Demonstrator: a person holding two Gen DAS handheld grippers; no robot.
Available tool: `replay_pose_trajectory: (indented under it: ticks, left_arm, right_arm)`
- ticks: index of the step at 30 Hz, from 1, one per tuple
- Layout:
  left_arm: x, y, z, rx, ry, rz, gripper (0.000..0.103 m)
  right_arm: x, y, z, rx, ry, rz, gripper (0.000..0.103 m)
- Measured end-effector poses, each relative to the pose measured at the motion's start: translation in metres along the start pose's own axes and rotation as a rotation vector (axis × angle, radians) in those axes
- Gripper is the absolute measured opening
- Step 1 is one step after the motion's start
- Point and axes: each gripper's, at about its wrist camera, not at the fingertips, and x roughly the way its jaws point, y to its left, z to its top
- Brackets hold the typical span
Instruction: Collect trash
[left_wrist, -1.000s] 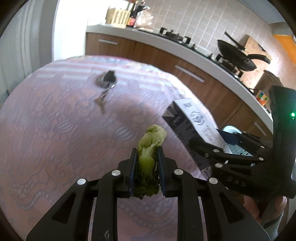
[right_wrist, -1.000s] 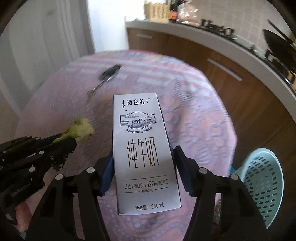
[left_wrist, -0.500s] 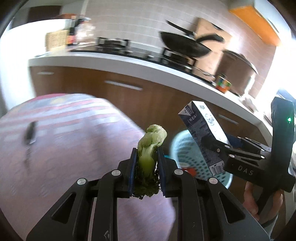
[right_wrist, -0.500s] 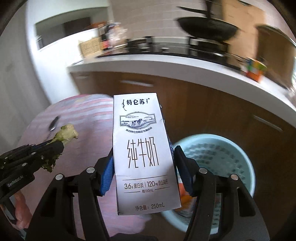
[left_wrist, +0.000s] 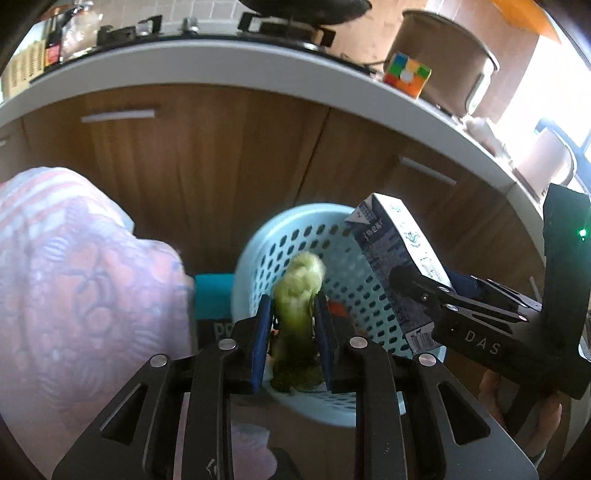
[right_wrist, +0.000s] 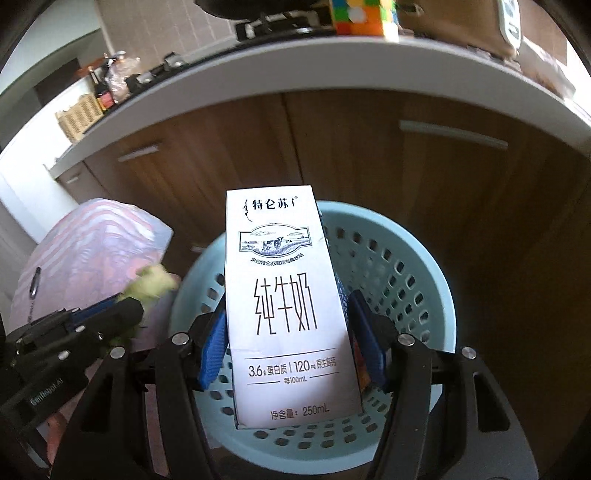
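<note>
My left gripper is shut on a green vegetable stalk and holds it over the light blue perforated basket. My right gripper is shut on a white milk carton with black print, held upright above the same basket. In the left wrist view the carton and right gripper show at the right, over the basket's rim. In the right wrist view the stalk and left gripper sit at the basket's left edge. Something orange lies inside the basket.
The table with a pink patterned cloth stands left of the basket. Keys lie on it. Brown cabinets under a white counter rise close behind the basket. A colour cube and a pot stand on the counter.
Both grippers have swung right, from over the table to above the blue basket, and moved closer to it. Each still holds its item.
</note>
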Motion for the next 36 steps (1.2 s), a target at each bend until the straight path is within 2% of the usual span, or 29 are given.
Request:
replay_pose_trajectory:
  ticks: [1,2,3,5,7,12,19,24,30,36]
  left_arm:
    - [0.004,-0.001,-0.001,0.004,0.006,0.0,0.033]
    - [0.006,-0.001,-0.001,0.003,0.006,0.004,0.046]
    - [0.007,-0.001,-0.003,0.001,0.0,0.011,0.053]
    - [0.006,0.0,-0.006,0.001,0.003,0.014,0.056]
    - [0.003,0.001,-0.009,0.002,0.0,0.02,0.059]
    - [-0.024,0.012,-0.015,-0.001,-0.052,0.059,0.07]
    - [-0.079,0.025,-0.034,-0.035,-0.16,0.116,0.076]
    - [-0.13,0.023,-0.055,0.011,-0.274,0.233,0.084]
    - [-0.178,0.027,-0.075,-0.023,-0.385,0.302,0.084]
    - [-0.211,0.026,-0.095,-0.033,-0.476,0.404,0.085]
  right_arm:
    - [0.004,-0.003,-0.001,0.006,0.008,-0.007,0.058]
    - [0.008,-0.005,-0.002,0.012,0.02,-0.012,0.063]
    - [0.013,-0.007,-0.003,0.019,0.04,-0.006,0.07]
    - [0.022,-0.013,-0.005,0.04,0.071,0.027,0.071]
    - [0.027,-0.014,-0.009,0.05,0.086,0.021,0.071]
    - [0.02,-0.007,-0.014,0.045,0.074,0.021,0.071]
    - [-0.032,0.034,-0.013,-0.05,-0.062,0.0,0.071]
    - [-0.08,0.07,-0.02,-0.115,-0.213,-0.022,0.074]
    - [-0.121,0.1,-0.031,-0.166,-0.346,-0.059,0.075]
    - [-0.149,0.119,-0.049,-0.19,-0.433,-0.059,0.075]
